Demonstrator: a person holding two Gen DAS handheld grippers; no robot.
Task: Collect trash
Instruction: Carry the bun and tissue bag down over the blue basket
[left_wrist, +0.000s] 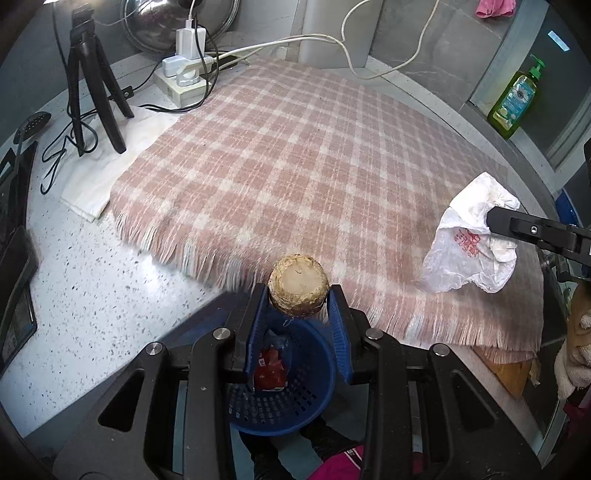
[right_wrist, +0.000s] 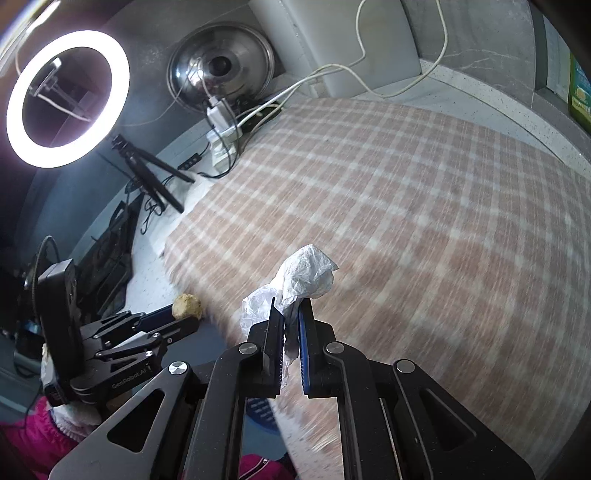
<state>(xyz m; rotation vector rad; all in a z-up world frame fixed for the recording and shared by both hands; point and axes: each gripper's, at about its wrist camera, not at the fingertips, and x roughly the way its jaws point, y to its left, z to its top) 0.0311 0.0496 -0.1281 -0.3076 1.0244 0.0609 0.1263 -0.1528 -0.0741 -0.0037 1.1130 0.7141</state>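
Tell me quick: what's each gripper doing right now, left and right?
Left gripper: closed on the round corn cob piece, above the blue basket.
Right gripper: closed on the white plastic bag.

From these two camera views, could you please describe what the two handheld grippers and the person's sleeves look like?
Both the left gripper and right gripper are matte black, angular linkages with silver round pivot bolts and triangular cut-outs. Their fingers carry blue ribbed pads. The left one shows small white lettering and a black box-shaped body behind it. A magenta sleeve with a fluffy cream cuff shows at its base.
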